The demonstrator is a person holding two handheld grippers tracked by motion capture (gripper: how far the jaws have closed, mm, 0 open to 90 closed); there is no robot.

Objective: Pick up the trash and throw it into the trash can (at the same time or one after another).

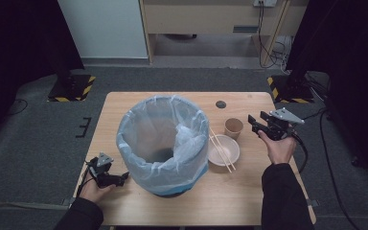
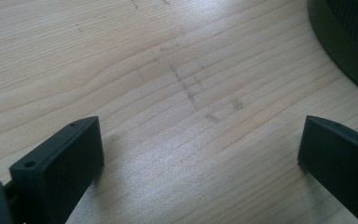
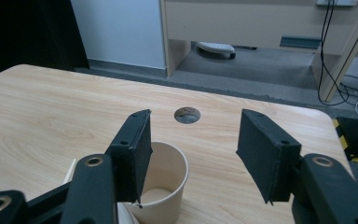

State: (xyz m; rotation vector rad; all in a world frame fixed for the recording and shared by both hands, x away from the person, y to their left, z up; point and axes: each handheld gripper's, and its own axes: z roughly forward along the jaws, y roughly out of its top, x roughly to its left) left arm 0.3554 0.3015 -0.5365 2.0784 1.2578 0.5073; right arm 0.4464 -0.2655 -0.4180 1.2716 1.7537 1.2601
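At the bench's [image 1: 249, 191] right side: right gripper [image 1: 255, 124] raised just beside the paper cup [image 1: 233, 127], jaws released, nothing between them. Near the cup: white bowl [image 1: 218, 154] with chopsticks [image 1: 223, 150] across it. By the lined waste bin [image 1: 163, 143], low over the wood: left gripper [image 2: 200, 154], jaws spread wide, holding nothing.

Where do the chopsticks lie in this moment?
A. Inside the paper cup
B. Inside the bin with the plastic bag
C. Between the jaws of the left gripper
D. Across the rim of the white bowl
D: in the high view the chopsticks rest across the top of the white bowl, beside the paper cup.
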